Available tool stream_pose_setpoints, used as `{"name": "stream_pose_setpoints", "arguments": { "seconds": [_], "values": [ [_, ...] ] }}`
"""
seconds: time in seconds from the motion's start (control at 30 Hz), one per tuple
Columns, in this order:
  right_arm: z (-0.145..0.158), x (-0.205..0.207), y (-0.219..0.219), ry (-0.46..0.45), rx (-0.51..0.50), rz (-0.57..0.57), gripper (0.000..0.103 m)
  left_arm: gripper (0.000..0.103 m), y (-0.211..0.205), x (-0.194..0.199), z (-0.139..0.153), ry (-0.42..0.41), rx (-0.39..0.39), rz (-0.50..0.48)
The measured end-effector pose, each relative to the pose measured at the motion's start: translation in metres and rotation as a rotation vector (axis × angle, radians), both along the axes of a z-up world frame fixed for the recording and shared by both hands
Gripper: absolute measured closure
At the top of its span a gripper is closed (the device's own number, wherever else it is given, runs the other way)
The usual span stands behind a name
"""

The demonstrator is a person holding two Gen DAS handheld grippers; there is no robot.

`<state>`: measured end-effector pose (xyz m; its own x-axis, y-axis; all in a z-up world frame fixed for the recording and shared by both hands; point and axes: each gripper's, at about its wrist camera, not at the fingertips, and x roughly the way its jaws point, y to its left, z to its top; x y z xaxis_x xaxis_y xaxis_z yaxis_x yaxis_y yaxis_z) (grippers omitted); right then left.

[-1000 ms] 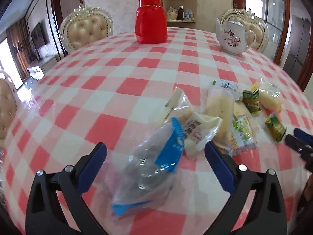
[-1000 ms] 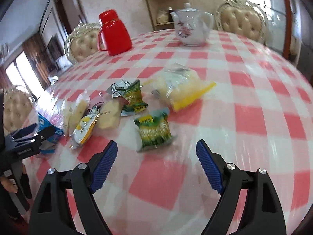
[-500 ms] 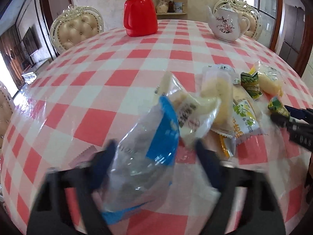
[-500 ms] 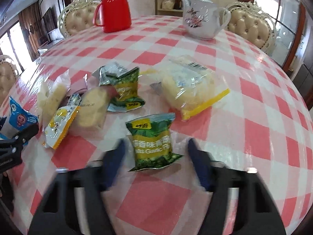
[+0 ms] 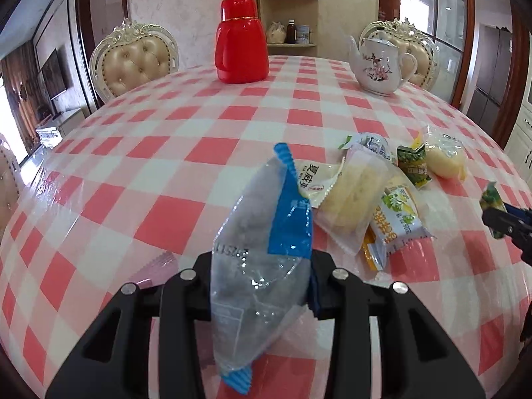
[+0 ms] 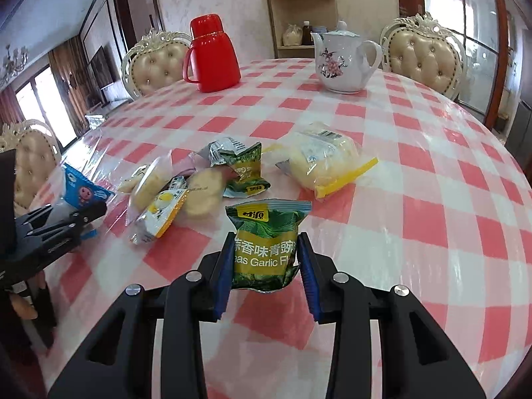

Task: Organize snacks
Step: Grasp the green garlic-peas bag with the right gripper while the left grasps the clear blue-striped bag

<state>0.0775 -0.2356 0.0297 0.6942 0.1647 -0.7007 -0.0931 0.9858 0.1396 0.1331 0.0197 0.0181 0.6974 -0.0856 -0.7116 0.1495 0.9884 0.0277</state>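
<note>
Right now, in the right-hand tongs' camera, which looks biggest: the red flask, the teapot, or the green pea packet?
1. Green pea packet, though it sits closest to the camera, so that is unsure.
2 and 3. Teapot and red flask look alike in size; I won't rank them.

Checked table (image 5: 212,146): red flask (image 5: 241,41), teapot (image 5: 379,66), snack packets (image 5: 362,193) lying on it.
</note>
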Motion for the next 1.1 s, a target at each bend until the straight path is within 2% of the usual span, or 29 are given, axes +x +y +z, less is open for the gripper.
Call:
{"name": "stream_pose_setpoints", "arguments": {
  "seconds": [0.2,0.43,0.7,0.87,1.1],
  "values": [
    [0.005,-0.015,0.0,-0.014,0.031,-0.004,0.066,0.064,0.0,0.0,0.0,0.001,0.0,-0.001],
    [0.001,-0.015,0.006,-0.006,0.019,0.009,0.066,0.064,-0.003,-0.003,0.0,-0.001,0.011,0.013],
    [-0.005,-0.01,0.002,-0.001,0.029,-0.007,0.066,0.064,-0.045,-0.037,0.01,-0.048,-0.009,-0.032],
    [-0.008,-0.014,-0.008,0.008,0.042,-0.048,0.066,0.064,-0.065,-0.063,0.013,-0.051,-0.069,-0.068],
    [0.001,-0.05,-0.007,-0.031,0.083,-0.053,0.066,0.064,-0.066,-0.095,0.013,-0.038,-0.162,-0.061]
  ]
}}
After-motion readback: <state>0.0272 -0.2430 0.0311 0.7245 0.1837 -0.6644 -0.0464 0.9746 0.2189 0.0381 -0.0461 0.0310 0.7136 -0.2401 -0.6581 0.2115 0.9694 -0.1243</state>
